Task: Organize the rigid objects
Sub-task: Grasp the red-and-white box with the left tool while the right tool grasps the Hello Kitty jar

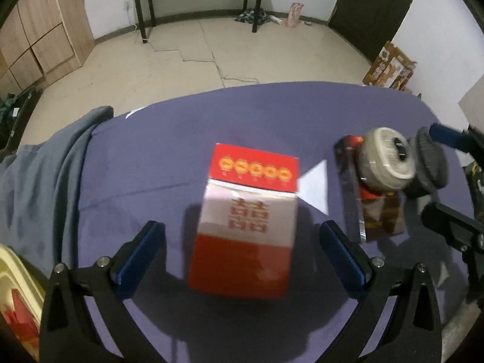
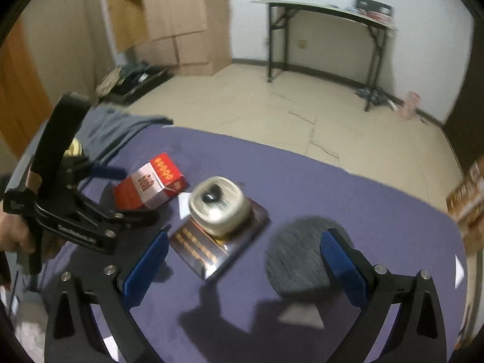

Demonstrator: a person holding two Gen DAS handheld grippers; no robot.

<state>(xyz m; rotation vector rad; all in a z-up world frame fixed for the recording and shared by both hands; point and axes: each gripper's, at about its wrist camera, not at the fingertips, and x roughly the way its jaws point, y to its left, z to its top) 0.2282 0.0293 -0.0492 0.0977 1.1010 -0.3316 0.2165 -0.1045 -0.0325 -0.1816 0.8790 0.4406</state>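
Observation:
A red and white box (image 1: 245, 220) with gold lanterns lies on the purple table (image 1: 169, 157); it also shows in the right wrist view (image 2: 149, 186). My left gripper (image 1: 242, 254) is open, its blue fingers either side of the box, not touching it. A round beige object (image 2: 219, 208) sits on a dark glossy box (image 2: 217, 242), with a dark grey round pad (image 2: 298, 257) beside it. My right gripper (image 2: 243, 260) is open and empty, just in front of the glossy box and pad. The beige object (image 1: 387, 160) and glossy box (image 1: 375, 211) also show in the left wrist view.
A grey cloth (image 1: 45, 175) drapes over the table's left side. A cream container (image 1: 18, 290) with red contents sits at the near left. White paper scraps (image 1: 316, 189) lie on the table. A cardboard box (image 1: 388, 68) stands on the floor beyond the far right edge.

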